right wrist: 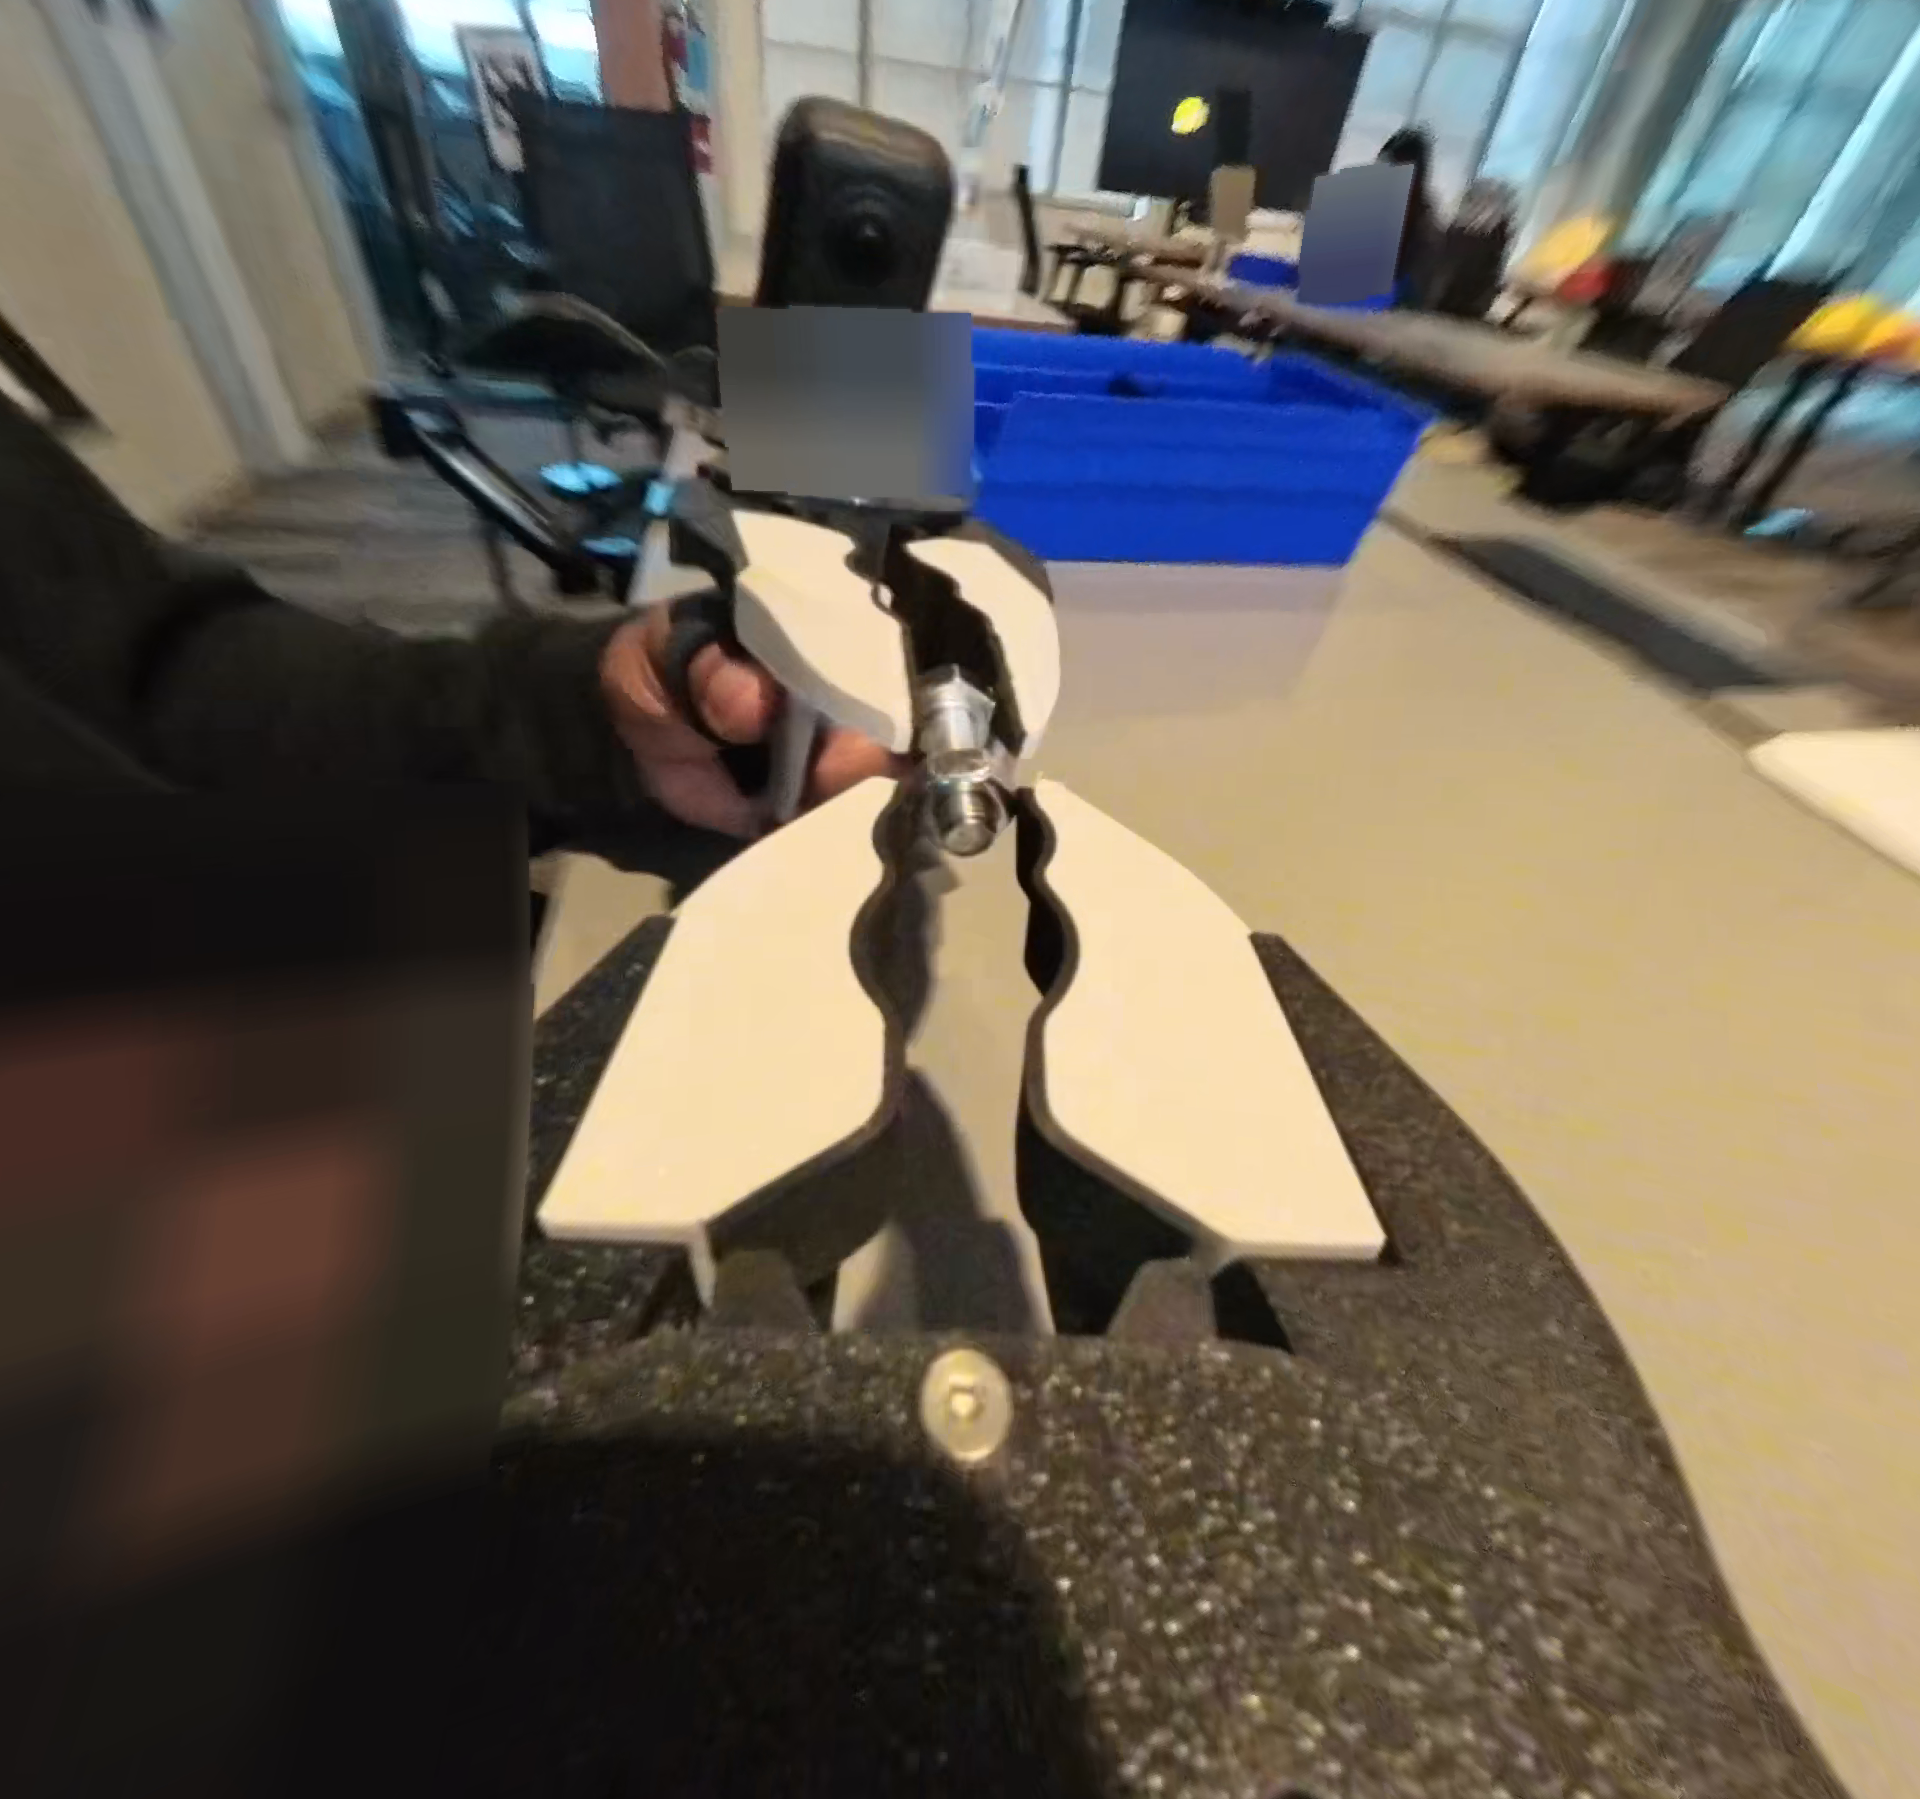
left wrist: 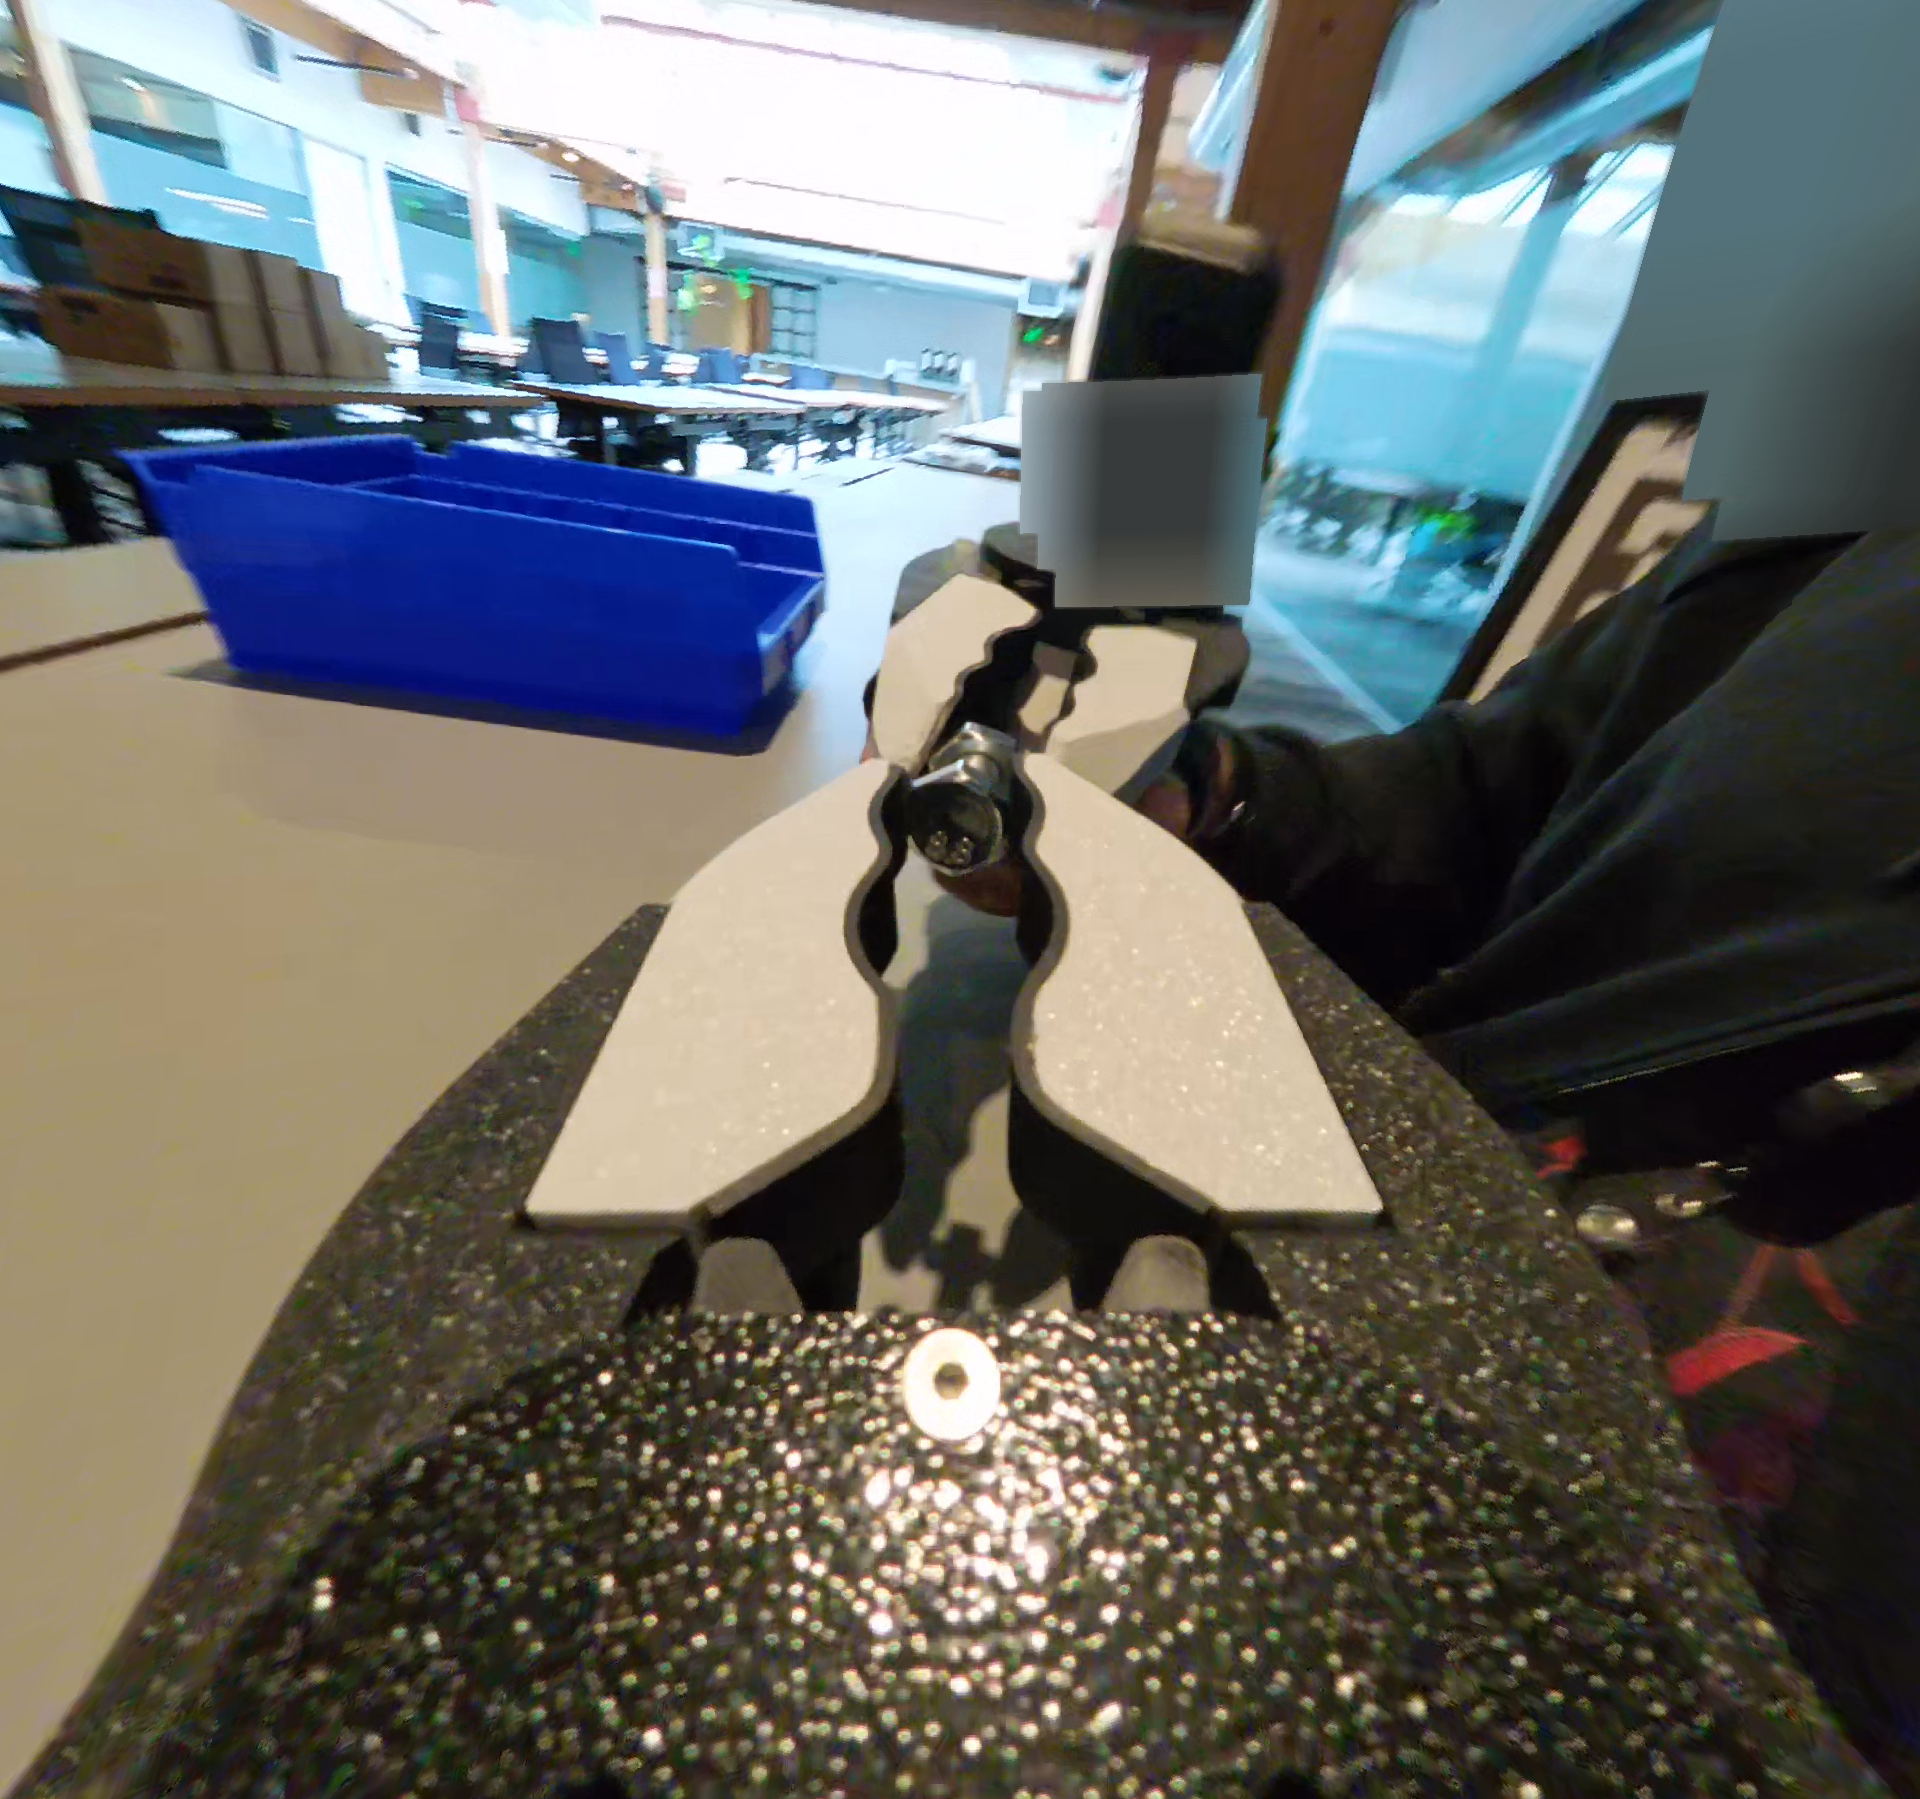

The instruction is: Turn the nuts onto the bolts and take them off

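Note:
In the left wrist view my left gripper (left wrist: pixel 956 809) is shut on the hex head of a silver bolt (left wrist: pixel 951 840), held in the air above the table. My right gripper (left wrist: pixel 977 726) faces it tip to tip and grips the silver nut (left wrist: pixel 971 754) on the bolt's shank. In the right wrist view my right gripper (right wrist: pixel 961 799) closes on the nut (right wrist: pixel 964 809), with the bolt's threaded end showing through it. Beyond it the left gripper (right wrist: pixel 956 715) holds the bolt head (right wrist: pixel 951 700). Both views are somewhat blurred.
Blue plastic bins (left wrist: pixel 478 575) stand on the grey table (left wrist: pixel 312 918) to the far left; they also show in the right wrist view (right wrist: pixel 1184 450). A person's hands and dark sleeves (left wrist: pixel 1558 814) hold the grippers. A white pad (right wrist: pixel 1849 783) lies at the table's right edge. Less than 4 cm separates the two grippers' tips.

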Available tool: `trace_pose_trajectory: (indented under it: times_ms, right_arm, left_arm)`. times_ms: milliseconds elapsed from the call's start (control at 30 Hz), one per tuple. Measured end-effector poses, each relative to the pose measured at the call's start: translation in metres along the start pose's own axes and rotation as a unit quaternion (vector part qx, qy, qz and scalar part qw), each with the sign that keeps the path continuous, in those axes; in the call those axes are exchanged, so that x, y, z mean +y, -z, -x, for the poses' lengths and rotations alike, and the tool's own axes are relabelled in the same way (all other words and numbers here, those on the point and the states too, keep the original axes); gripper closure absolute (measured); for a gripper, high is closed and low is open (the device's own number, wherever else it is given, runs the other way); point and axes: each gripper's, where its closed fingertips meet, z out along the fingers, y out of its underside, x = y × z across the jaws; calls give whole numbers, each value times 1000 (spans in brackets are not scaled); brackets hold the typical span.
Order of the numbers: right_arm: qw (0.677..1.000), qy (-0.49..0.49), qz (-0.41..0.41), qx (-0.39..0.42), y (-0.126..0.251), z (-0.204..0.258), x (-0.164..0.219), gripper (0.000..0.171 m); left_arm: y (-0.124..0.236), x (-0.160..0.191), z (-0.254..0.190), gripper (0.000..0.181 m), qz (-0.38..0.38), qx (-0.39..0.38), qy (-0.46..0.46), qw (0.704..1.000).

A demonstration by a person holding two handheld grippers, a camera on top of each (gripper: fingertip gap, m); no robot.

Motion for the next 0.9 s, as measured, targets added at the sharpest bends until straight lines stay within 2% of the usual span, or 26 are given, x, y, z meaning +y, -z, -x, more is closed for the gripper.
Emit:
trace_pose_trajectory:
  times_ms: [133,200,233,367,433,567,700,900]
  right_arm:
    - [975,-193,-42,-101,1,2,-1,151]
    - [965,-226,-56,-119,1,1,-1,150]
    - [967,-219,-54,-116,1,0,-2,145]
    - [995,-83,-34,-32,2,-8,-2,136]
    - [1000,4,-16,16,2,-10,-1,136]
    - [988,132,15,79,-1,-9,1,138]
    - [962,237,35,130,-1,-9,1,143]
    - [945,291,34,144,-4,-1,-2,144]
  left_arm:
    - [-1,0,1,164,18,-38,-69,997]
    - [-1,0,3,164,12,-38,-53,998]
    - [0,-2,4,164,3,-35,-36,999]
    - [7,-7,8,164,-36,-8,38,999]
    - [7,-7,7,164,-42,10,64,997]
    - [7,-6,4,164,-41,27,81,995]
    - [7,-6,2,164,-42,47,104,993]
    - [7,-5,0,164,-37,71,136,987]
